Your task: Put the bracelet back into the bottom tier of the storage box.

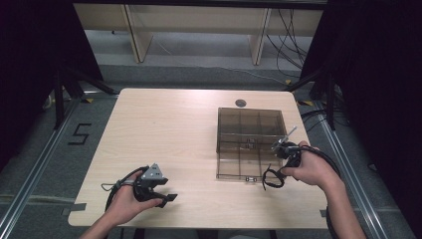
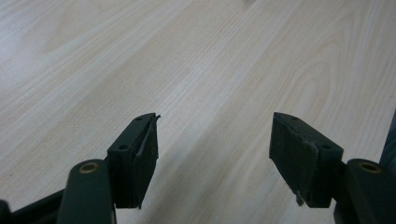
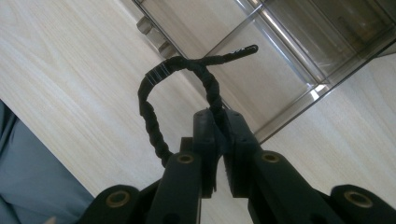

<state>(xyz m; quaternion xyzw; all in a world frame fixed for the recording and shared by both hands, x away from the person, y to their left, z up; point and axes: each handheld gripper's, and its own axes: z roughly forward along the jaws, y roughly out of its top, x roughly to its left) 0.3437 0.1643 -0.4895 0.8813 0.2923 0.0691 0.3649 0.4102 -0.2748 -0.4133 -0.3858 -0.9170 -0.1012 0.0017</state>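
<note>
At lower left of the high view, the left gripper [image 1: 166, 195] rests near the front edge of the pale wooden table [image 1: 164, 129], its 2 jaws wide apart on bare wood. Open tabletop spans the middle. At centre right sits the smoky clear plastic compartment box [image 1: 250, 142]. The right gripper [image 3: 223, 122] is clamped on a looped black braided cord [image 3: 152, 116], which the right gripper view shows hanging beside the box's front corner.

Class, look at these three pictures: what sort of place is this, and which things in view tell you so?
Probably a lab or recording room, not a home. A plain wooden table stands between dark curtains, a black number five is taped on the floor, and loose cables trail behind.
</note>
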